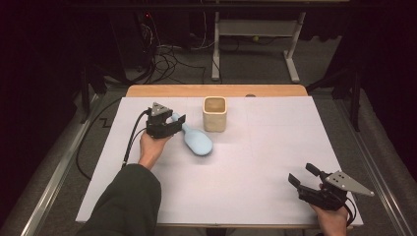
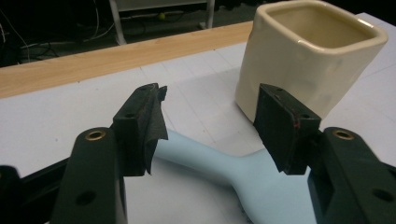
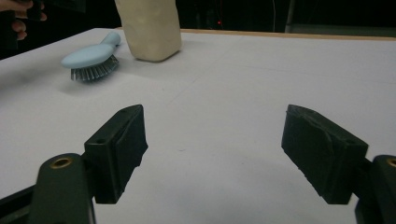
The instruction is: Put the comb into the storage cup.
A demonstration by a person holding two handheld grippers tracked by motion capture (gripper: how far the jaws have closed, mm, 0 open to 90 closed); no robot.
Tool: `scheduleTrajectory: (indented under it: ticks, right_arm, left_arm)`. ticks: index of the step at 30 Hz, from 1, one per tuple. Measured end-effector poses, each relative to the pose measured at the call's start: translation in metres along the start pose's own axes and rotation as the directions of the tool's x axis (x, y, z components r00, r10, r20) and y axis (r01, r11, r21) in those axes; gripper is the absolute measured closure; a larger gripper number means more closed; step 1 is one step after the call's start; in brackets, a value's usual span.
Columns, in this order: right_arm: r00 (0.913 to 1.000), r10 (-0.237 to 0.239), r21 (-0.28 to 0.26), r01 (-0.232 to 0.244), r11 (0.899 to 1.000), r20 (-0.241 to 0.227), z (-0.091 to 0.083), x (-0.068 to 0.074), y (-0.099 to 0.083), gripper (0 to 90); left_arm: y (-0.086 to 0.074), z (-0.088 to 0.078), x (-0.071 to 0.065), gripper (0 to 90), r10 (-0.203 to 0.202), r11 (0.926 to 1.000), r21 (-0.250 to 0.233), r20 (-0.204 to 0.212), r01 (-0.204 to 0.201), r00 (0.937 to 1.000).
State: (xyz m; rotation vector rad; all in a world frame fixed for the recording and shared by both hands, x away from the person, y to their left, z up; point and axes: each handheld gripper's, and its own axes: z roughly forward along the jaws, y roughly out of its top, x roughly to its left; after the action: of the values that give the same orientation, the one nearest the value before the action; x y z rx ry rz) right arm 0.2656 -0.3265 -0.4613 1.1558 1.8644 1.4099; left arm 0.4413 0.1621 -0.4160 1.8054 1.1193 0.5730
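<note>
Left tool (image 1: 173,123), jaws apart, straddles the handle of the pale blue hairbrush (image 1: 196,140) without pressing it; the brush lies just left of the cream cup (image 1: 215,114). Right tool (image 1: 306,176) open, empty, at the bench's (image 1: 255,162) near right.

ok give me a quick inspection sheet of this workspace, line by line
surface: white sheet over a wooden table
job's things: light blue hairbrush bristles down; cream square cup upright beside it
clutter: nothing seen
grippers: left gripper open, astride the brush handle, pads not pressing; right gripper open, nothing between its jaws
cables: black cable trailing from the left gripper; tangle on the floor
surroundings: dark room, white desk frame behind
</note>
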Motion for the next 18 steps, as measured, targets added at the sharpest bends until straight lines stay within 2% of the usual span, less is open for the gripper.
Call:
scheduleTrajectory:
  ticks: [5,6,9,12,16,18]
  right_arm:
    - [1.0,-0.004,0.002,0.004,1.0,0.004,0.0,0.001,0.0,23.0]
    - [1.0,-0.004,0.005,0.004,1.0,0.002,0.001,0.001,0.0,23.0]
    - [1.0,-0.004,0.005,0.004,1.0,0.0,0.002,0.001,0.0,23.0]
    - [1.0,-0.006,0.004,0.006,1.0,-0.003,0.002,0.002,0.0,23.1]
    - [1.0,-0.001,0.001,0.001,1.0,-0.004,-0.001,0.0,0.0,23.0]
    - [1.0,0.005,-0.001,-0.005,1.0,-0.003,-0.001,-0.001,-0.001,23.1]
  left_arm:
    - [0.005,-0.005,0.0,42.7,-0.013,0.9999,-0.005,0.001,0.013,0.9999]
    - [0.009,-0.005,-0.001,42.7,-0.008,0.9994,0.033,0.007,0.008,0.9999]
    - [0.019,-0.002,-0.01,43.2,0.038,0.9982,0.046,0.008,-0.038,0.9992]
    - [0.031,0.007,-0.016,43.5,0.074,0.9949,0.069,-0.009,-0.074,0.9972]
    - [0.038,0.017,-0.013,45.1,0.064,0.9911,0.118,-0.012,-0.062,0.9979]
    - [0.039,0.023,-0.01,45.4,0.06,0.9856,0.159,-0.018,-0.056,0.9981]
